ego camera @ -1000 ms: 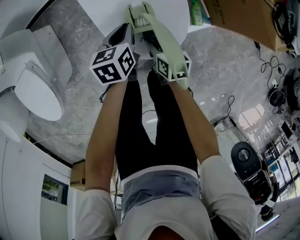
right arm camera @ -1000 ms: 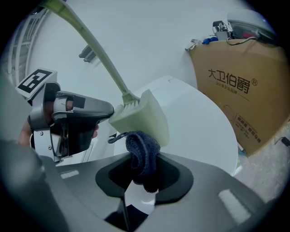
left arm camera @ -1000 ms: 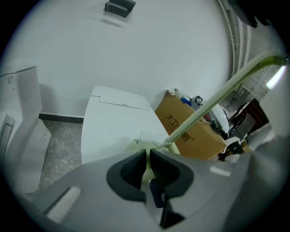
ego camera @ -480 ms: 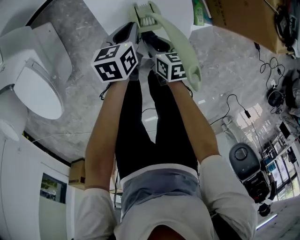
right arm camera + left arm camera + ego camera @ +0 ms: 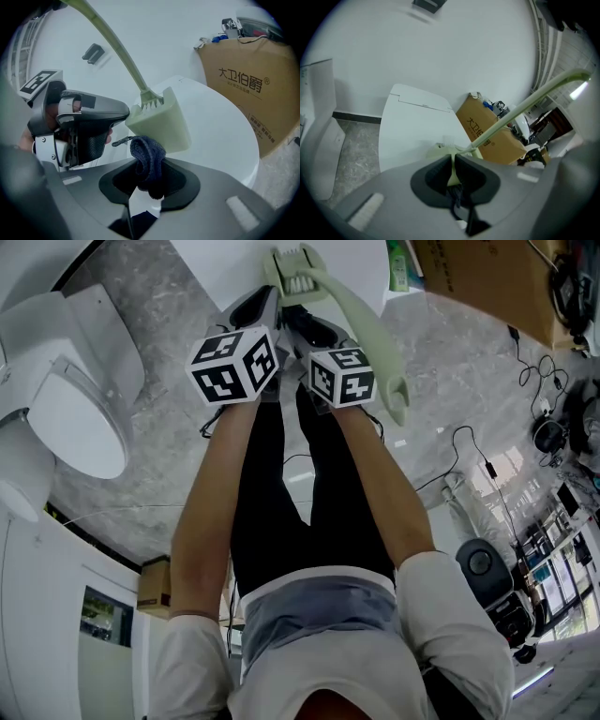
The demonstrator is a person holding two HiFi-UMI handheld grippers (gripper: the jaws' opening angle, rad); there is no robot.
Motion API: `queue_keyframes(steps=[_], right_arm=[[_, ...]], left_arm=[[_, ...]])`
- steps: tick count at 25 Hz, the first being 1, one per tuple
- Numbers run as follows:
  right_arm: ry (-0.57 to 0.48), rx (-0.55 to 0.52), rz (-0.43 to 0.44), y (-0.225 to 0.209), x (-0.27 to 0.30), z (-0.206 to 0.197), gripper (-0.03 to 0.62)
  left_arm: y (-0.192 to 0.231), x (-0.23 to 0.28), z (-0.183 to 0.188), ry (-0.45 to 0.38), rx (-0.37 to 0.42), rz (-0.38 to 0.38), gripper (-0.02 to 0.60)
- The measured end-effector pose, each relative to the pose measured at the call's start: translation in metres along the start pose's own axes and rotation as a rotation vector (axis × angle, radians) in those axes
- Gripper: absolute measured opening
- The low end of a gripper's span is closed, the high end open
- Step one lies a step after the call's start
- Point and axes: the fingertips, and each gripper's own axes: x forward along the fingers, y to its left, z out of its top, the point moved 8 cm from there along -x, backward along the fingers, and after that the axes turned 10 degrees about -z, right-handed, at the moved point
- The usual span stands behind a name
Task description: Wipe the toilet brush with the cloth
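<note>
Looking down past our own arms, we see the white toilet (image 5: 66,399) standing well off to the left of the left gripper (image 5: 453,163), on the grey stone floor (image 5: 159,474). Ahead of both grippers spreads a round white table (image 5: 225,263). Beyond it, ahead and to the right of the right gripper (image 5: 149,180), stands a brown cardboard box (image 5: 248,89) with small items on its top. We hold the two grippers side by side and close together, their tips at the table's near edge in the head view. The pale green toilet brush (image 5: 159,123) is in the left gripper, whose jaws are drawn almost together on a thin edge of the wedge-shaped brush head, with nothing else between them. From that head the long handle rises up and to the right of the left gripper, and in the head view it runs back past the outer side of the right gripper's marker cube. The right gripper's jaws are pinched on a bunched dark blue cloth (image 5: 147,157), which sticks up from between them. The cloth sits just below the lower left corner of the brush head, right beside the left gripper's tip; whether it touches the head we cannot tell.
</note>
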Motion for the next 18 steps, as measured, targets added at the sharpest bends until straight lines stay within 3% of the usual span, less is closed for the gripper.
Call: queue_keyframes(steps=[18], right_arm=[[0.005, -0.051, 0.039, 0.005, -0.009, 0.002, 0.107]], left_arm=[[-0.003, -0.001, 0.000, 0.010, 0.008, 0.016, 0.000]])
